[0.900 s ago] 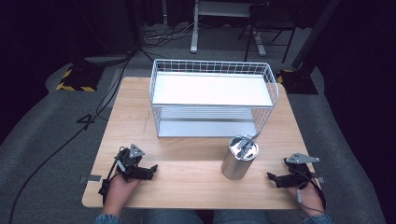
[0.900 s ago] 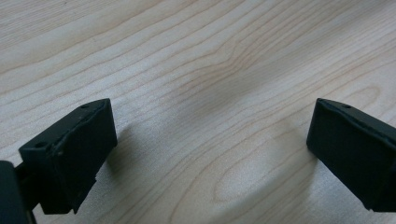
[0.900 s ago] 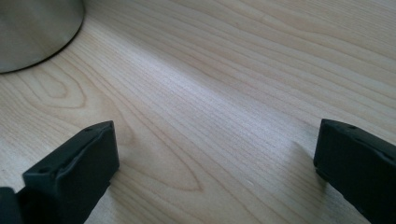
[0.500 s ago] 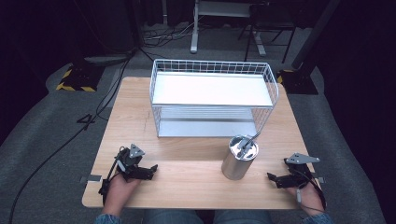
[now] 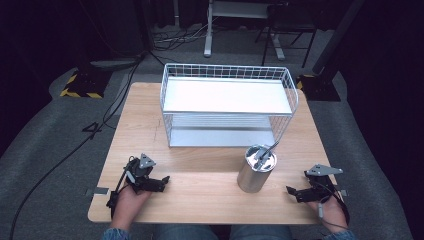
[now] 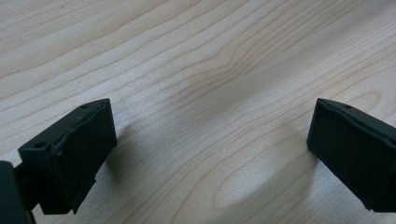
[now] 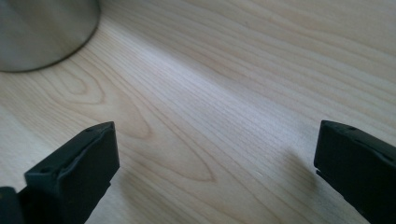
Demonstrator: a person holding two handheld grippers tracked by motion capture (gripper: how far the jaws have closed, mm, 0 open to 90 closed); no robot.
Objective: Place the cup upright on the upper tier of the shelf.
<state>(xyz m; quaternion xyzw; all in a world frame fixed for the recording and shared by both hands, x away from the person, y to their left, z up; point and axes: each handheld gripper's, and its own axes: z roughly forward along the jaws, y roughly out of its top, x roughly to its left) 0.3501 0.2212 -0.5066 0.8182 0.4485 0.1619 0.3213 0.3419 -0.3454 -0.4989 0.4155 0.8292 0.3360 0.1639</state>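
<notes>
A steel canister (image 5: 256,168) with utensils poking out of its top stands on the wooden table (image 5: 210,175), in front of a white wire basket (image 5: 227,105). My left gripper (image 5: 165,181) rests near the table's front left, jaws wide apart over bare wood (image 6: 210,116), so it is open and holds nothing. My right gripper (image 5: 291,192) lies at the front right, a little to the right of the canister, also open and empty. In the right gripper view (image 7: 215,158) the canister's base (image 7: 44,32) sits at the upper left, ahead of the jaws.
The basket has two tiers, a white shelf on top (image 5: 227,95) and a slatted one below. Cables (image 5: 100,120) run over the grey floor to the left. A striped floor block (image 5: 80,85) and stand legs (image 5: 210,35) lie beyond the table.
</notes>
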